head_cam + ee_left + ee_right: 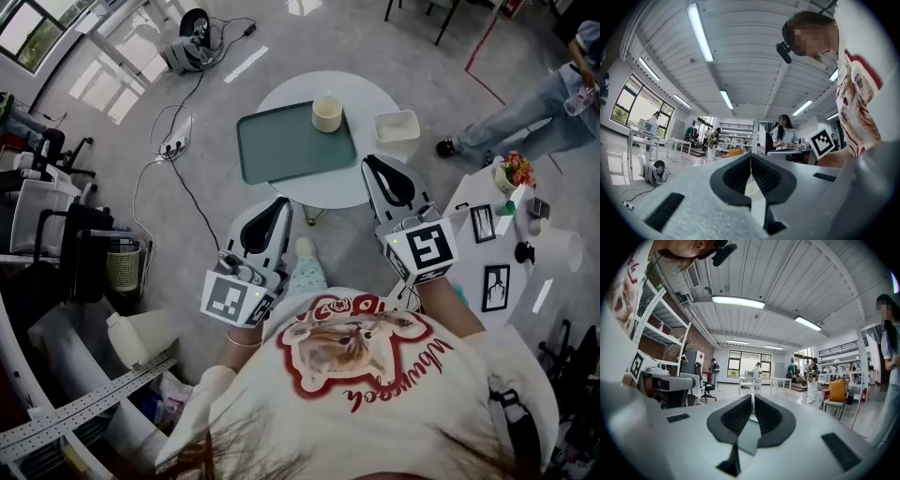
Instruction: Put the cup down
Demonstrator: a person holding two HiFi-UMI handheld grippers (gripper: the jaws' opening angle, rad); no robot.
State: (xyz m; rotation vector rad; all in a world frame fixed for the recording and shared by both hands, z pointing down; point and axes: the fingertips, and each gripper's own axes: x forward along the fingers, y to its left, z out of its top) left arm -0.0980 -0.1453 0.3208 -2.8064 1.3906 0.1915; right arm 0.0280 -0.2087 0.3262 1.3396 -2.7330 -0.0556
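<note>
A cream cup stands upright on the far right corner of a green tray, which lies on a small round white table. Neither gripper touches it. My left gripper is held close to my body, short of the table's near edge, jaws shut with nothing between them. My right gripper reaches just over the table's near right rim and is also shut and empty. The left gripper view shows that gripper pointing level across the room; the right gripper view shows its gripper doing the same. Neither gripper view shows the cup.
A white square dish sits on the table right of the tray. A side table with picture frames and flowers stands at the right. Cables and a power strip lie on the floor at left. A person's legs are at the top right.
</note>
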